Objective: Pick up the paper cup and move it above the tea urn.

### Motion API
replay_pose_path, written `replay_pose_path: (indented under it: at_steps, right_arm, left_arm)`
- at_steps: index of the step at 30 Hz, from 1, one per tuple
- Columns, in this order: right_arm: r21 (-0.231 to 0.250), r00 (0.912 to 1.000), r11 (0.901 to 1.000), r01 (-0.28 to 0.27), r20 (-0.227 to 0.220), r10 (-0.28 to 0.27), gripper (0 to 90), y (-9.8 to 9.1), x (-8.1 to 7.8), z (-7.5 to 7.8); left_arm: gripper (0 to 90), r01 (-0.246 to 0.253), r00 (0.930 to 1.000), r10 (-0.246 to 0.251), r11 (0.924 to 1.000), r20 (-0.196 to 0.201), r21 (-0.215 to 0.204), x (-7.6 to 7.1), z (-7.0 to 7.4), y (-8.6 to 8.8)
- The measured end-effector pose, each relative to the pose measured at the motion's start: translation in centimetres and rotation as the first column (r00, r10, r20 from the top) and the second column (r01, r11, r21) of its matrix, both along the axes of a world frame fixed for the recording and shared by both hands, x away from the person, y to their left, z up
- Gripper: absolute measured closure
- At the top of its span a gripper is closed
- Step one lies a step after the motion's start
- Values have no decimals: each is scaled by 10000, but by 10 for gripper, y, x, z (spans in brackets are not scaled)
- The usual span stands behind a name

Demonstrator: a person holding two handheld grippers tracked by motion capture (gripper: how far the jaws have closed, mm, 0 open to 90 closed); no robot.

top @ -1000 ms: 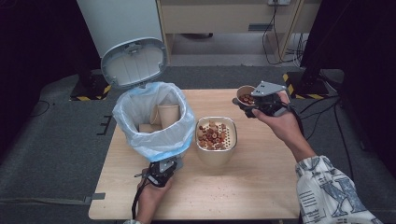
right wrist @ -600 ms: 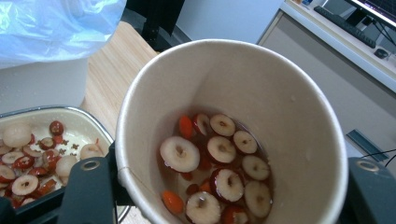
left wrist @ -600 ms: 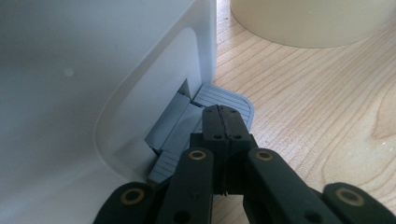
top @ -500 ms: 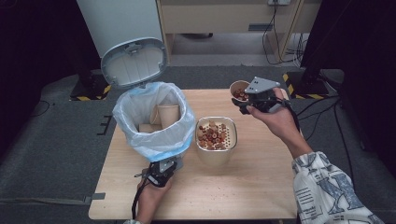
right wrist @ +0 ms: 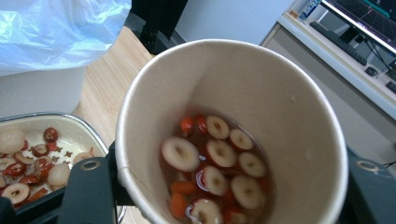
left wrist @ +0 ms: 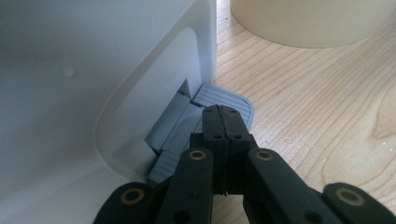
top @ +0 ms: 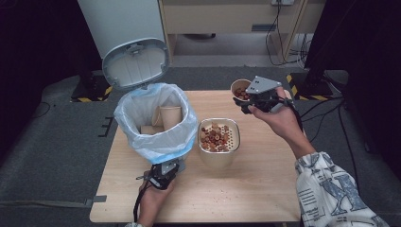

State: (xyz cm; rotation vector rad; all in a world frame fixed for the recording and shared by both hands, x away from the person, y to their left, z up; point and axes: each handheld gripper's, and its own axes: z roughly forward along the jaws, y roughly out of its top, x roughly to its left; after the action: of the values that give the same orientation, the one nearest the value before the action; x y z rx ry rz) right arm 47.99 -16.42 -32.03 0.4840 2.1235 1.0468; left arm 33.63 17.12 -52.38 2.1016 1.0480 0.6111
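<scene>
White plastic is forming the pedal bin, which is standing at the left of the wooden surface with its lid tipped up and back at the far side. A pale blue liner bag is folding over the rim, and paper cups are lying inside it. At the bin's near side, the left gripper is resting against the base; in the left gripper view its jaws are standing fully closed together with nothing between them, the tips lying on the grey ribbed pedal that is protruding from a recess in the bin wall.

Just right of the bin, at mid-surface, a cream container with a perforated strainer insert is holding sliced red dates and other dried pieces.

Farther right and toward the far edge, the right gripper is being held above the surface by the person's hand, a patterned sleeve trailing toward the near right corner. Its jaws are clamping the wall of a paper cup. In the right gripper view the cup is tilting slightly, and date slices, red berries and a shallow layer of liquid are sitting in its bottom; the strainer container is showing below and to the left of it.
</scene>
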Motion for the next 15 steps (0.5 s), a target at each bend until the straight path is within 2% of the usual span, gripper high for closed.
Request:
replay_pose_path:
  at_steps: [15]
  right_arm:
    - [-63, 9992, 9996, -275, 292, 276, 338, 9, 1, 4]
  left_arm:
    - [896, 8, 10000, -8, 10000, -1, -14, 0, 0, 0]
